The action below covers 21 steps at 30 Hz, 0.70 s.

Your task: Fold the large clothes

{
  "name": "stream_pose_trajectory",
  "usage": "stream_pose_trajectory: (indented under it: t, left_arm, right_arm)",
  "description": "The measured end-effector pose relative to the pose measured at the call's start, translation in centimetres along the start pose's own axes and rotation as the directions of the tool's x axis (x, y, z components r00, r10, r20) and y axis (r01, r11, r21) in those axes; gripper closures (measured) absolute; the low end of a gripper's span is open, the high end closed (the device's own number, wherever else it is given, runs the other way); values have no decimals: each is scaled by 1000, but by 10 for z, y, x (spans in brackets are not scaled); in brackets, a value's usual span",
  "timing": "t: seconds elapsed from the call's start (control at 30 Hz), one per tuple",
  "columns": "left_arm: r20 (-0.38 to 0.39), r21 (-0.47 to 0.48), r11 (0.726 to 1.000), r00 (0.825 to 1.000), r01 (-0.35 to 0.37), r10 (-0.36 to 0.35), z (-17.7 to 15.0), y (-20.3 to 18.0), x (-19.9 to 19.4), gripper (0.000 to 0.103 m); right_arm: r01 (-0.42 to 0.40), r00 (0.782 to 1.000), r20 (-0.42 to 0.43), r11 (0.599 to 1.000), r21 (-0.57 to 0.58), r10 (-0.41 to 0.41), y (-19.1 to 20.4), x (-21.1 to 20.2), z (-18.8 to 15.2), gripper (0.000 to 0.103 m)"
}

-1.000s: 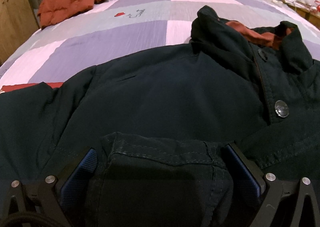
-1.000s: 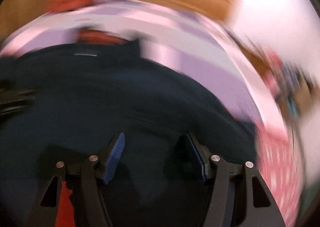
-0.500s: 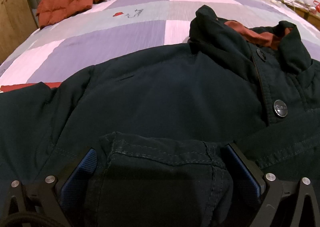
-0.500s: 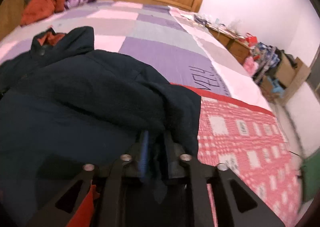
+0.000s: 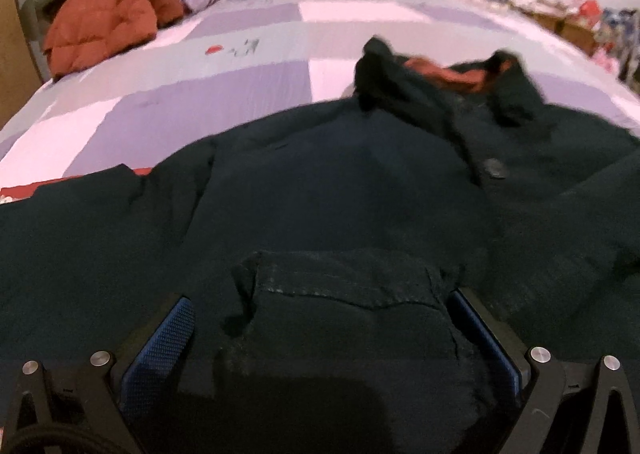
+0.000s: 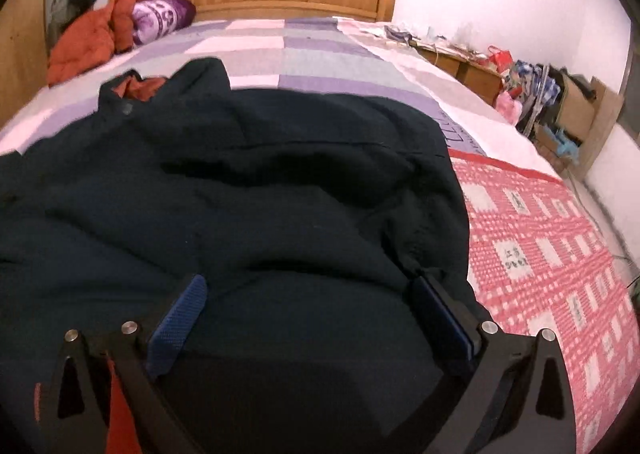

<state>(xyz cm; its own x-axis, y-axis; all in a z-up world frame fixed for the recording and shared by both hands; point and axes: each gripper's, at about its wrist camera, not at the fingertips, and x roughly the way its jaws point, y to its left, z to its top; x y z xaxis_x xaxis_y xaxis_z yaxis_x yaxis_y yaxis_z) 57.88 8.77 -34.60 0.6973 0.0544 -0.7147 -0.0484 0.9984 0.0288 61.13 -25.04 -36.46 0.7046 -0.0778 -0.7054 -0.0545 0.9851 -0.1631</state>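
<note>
Both your grippers, left [image 5: 320, 338] and right [image 6: 308, 318], gape wide over the dark jacket [image 6: 240, 193], whose hem runs below frame, spread on the patchwork bed [image 6: 320, 53].

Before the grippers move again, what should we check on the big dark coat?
1. Coat lying on the bed: ok.
2. Left hand-held gripper has cloth between its fingers: ok, a cuff-like fold sits there; jaws wide.
3. Right hand-held gripper gripping: not ok, jaws wide open over the coat.
4. Collar flat: not ok, it stands rumpled.
5. Orange jacket out of the way: ok, near the headboard.
</note>
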Motion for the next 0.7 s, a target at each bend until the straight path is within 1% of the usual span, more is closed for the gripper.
stream_pose_trajectory:
  t: [0.03, 0.07, 0.13, 0.2, 0.23, 0.3, 0.33, 0.4, 0.43, 0.5, 0.53, 0.57, 0.63, 0.7]
  left_arm:
    - [13, -3, 1000, 1000, 9, -9, -4, 3, -7, 0]
    - [23, -3, 1000, 1000, -7, 7, -8, 7, -12, 0]
    - [16, -28, 1000, 1000, -9, 10, -15, 22, -20, 0]
    - [8, -92, 996, 1000, 4, -3, -23, 46, -31, 0]
    - [11, -121, 993, 1000, -3, 4, -28, 59, -38, 0]
    - [3, -177, 982, 997, -72, 73, -43, 92, -57, 0]
    - [-3, -196, 977, 996, -88, 89, -48, 103, -62, 0]
    - [-34, -256, 956, 990, -141, 137, -66, 140, -75, 0]
    - [-63, -301, 937, 984, -178, 166, -78, 166, -83, 0]
    - [-96, -372, 904, 977, -211, 189, -94, 202, -93, 0]
    - [-116, -436, 868, 971, -237, 207, -107, 231, -102, 0]
    - [-125, -480, 841, 969, -248, 215, -115, 249, -107, 0]
    - [-136, -606, 755, 968, -250, 212, -135, 295, -121, 0]
    - [-133, -702, 672, 970, -236, 202, -151, 327, -129, 0]
  right_arm:
    - [10, 1000, 1, 1000, -6, -10, 1, 0, -2, 0]
    - [13, 1000, 1, 1000, -7, -13, 1, -1, -1, 0]
    - [12, 1000, -2, 1000, -5, -12, -1, -2, -5, 0]
    - [14, 1000, -4, 1000, -8, -15, -1, -2, -6, 0]
    - [18, 1000, -5, 1000, -11, -18, 0, 3, -2, 0]
    - [26, 1000, -7, 1000, -15, -27, 1, 4, -2, 0]
    - [28, 1000, -7, 999, -16, -28, 1, 4, -1, 0]
    - [31, 999, -7, 999, -19, -31, 1, 4, -2, 0]
    - [32, 999, -8, 999, -21, -33, 1, 4, -1, 0]
    - [36, 999, -8, 999, -23, -36, 2, 4, 0, 0]
    - [38, 999, -8, 999, -24, -38, 3, 5, 0, 0]
    - [40, 999, -8, 999, -25, -40, 4, 5, 1, 0]
    - [42, 999, -8, 999, -26, -42, 5, 5, 1, 0]
    - [43, 999, -8, 999, -27, -43, 5, 5, 1, 0]
